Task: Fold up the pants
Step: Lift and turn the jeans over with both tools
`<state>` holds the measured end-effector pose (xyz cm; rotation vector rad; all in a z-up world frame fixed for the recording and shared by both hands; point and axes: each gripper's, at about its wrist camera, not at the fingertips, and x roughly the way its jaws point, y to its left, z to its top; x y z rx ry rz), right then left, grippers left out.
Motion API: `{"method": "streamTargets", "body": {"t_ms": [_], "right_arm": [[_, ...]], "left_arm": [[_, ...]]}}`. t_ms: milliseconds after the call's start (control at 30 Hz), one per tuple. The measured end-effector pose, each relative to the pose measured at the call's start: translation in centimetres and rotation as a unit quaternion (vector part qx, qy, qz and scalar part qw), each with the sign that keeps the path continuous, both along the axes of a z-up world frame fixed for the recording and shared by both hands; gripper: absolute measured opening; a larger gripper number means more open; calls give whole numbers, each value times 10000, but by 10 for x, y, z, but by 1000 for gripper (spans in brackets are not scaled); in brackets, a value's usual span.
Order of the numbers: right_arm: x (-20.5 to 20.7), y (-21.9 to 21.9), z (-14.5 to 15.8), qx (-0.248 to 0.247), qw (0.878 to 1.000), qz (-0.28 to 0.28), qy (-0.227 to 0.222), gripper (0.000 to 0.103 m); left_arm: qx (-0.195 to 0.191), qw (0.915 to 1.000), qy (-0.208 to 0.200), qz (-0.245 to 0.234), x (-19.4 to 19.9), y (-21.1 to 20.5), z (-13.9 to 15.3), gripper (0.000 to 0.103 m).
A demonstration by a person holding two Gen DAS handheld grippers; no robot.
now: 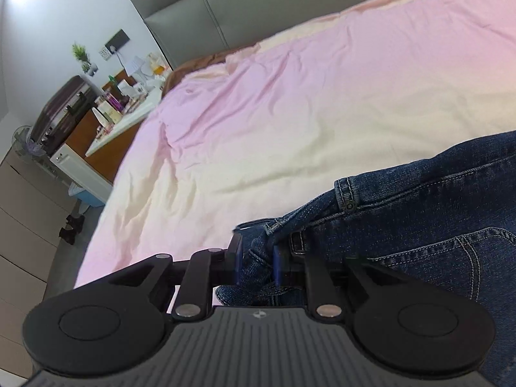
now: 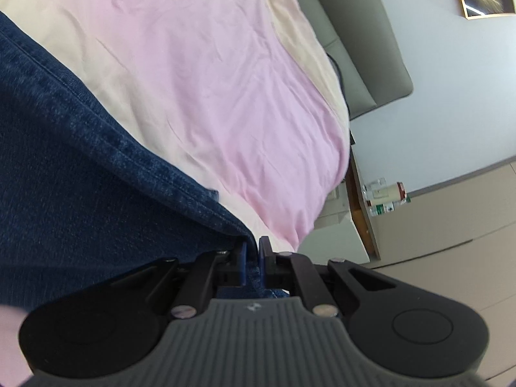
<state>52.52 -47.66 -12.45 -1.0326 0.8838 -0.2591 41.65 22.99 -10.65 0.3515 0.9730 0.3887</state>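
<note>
The pants are dark blue jeans point(image 1: 419, 225) lying on a pink and cream bed cover point(image 1: 258, 113). In the left wrist view my left gripper point(image 1: 256, 258) is shut on the waistband end, near a belt loop and a pocket rivet. In the right wrist view the jeans point(image 2: 80, 177) fill the left side, and my right gripper point(image 2: 253, 254) is shut on a corner of the denim near the bed's edge. Both hold the fabric just above the cover point(image 2: 209, 80).
A grey padded headboard point(image 1: 209, 9) runs along the far side of the bed. A cluttered bedside table point(image 1: 129, 106), a dark suitcase point(image 1: 61, 113) and drawers stand to the left. On the right are a wall, a small stand with bottles point(image 2: 387, 196) and floor.
</note>
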Motion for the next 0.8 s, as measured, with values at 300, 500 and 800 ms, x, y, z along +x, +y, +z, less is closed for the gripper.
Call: {"method": "streamTargets", "body": {"t_ms": [300,500,800], "right_arm": [[31,19,-63,-465,9984,77,321,0],[33,20,-48,-556,9980,135,-284,0],[60,31,-54,-467,9984,-160,-293,0]], "left_arm": [[285,9995,149,-64,10,-8,-36,21],[214,9988,-443,-66,-9,-7,4,21],[237,9996,-148,62,28,-6,-21,22]]}}
